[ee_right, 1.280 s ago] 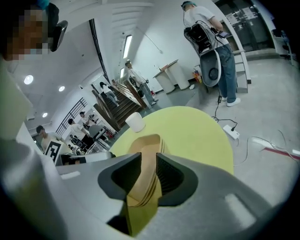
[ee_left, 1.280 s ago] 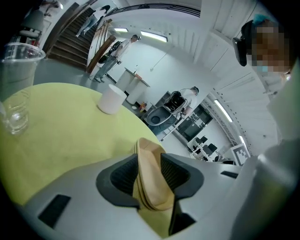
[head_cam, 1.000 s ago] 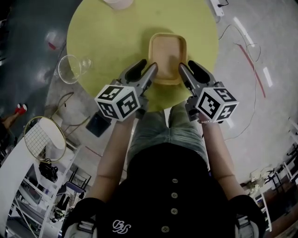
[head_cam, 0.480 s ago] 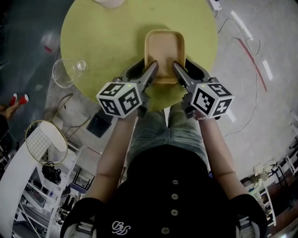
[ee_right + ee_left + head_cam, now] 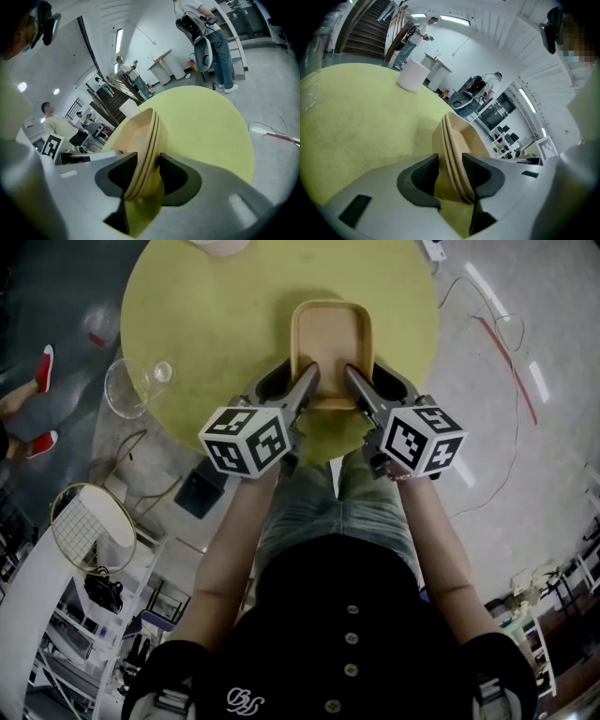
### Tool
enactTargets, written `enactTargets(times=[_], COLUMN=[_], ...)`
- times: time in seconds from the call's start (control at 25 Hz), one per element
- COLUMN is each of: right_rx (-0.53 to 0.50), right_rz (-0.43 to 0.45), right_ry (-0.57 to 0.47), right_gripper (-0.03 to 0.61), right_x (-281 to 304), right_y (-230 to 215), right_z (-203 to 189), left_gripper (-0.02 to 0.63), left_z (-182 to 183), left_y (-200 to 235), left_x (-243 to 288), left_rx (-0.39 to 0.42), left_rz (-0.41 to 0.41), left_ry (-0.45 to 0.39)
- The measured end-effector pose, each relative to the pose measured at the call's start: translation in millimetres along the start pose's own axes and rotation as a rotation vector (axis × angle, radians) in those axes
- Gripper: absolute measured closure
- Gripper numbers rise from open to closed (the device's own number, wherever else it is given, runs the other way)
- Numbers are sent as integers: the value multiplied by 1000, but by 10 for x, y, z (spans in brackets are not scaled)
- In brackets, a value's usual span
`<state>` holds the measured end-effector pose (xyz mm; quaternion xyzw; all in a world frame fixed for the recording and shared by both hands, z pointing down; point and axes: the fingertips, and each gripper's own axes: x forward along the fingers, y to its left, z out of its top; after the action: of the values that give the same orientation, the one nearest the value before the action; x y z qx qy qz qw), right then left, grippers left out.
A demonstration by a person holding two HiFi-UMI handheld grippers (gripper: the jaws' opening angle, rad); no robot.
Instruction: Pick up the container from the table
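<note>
A tan rectangular container (image 5: 333, 338) lies on the round yellow table (image 5: 216, 315), near its front edge. My left gripper (image 5: 291, 382) straddles the near left rim, one finger inside and one outside. In the left gripper view the rim (image 5: 461, 136) runs between the dark pads (image 5: 421, 177). My right gripper (image 5: 375, 382) straddles the near right rim the same way, and its jaws have just been closing with the rim (image 5: 138, 136) between them. Both pairs of pads sit close to the rim; I see no clear squeeze. The container rests flat.
A white tub (image 5: 220, 245) stands at the table's far edge. A clear glass bowl (image 5: 131, 385) sits left of the table. Cables (image 5: 497, 334) trail over the floor at right. A person's red shoes (image 5: 42, 371) and a racket (image 5: 89, 526) are at left.
Both grippers have closed in on the container's near corners, the right finger now over the rim. A person's red shoes have stepped closer at left.
</note>
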<state>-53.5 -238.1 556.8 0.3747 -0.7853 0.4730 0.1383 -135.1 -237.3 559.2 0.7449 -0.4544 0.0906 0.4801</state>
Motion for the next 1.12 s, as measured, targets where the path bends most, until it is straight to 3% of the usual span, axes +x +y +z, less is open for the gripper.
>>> enactTargets(times=[0.76,1.12], right_rx=[-88,-118], right_rz=[-13,60], right_ry=[-14,-87], right_gripper=[486,486], right_x=[-153,-317], right_y=[77,345], right_z=[183,520], left_gripper=[482,485], left_z=[109,405], left_y=[-185,-398], left_x=[-169,-379], left_rx=[2,30], left_rz=[27,16], left_ry=[-68,-154])
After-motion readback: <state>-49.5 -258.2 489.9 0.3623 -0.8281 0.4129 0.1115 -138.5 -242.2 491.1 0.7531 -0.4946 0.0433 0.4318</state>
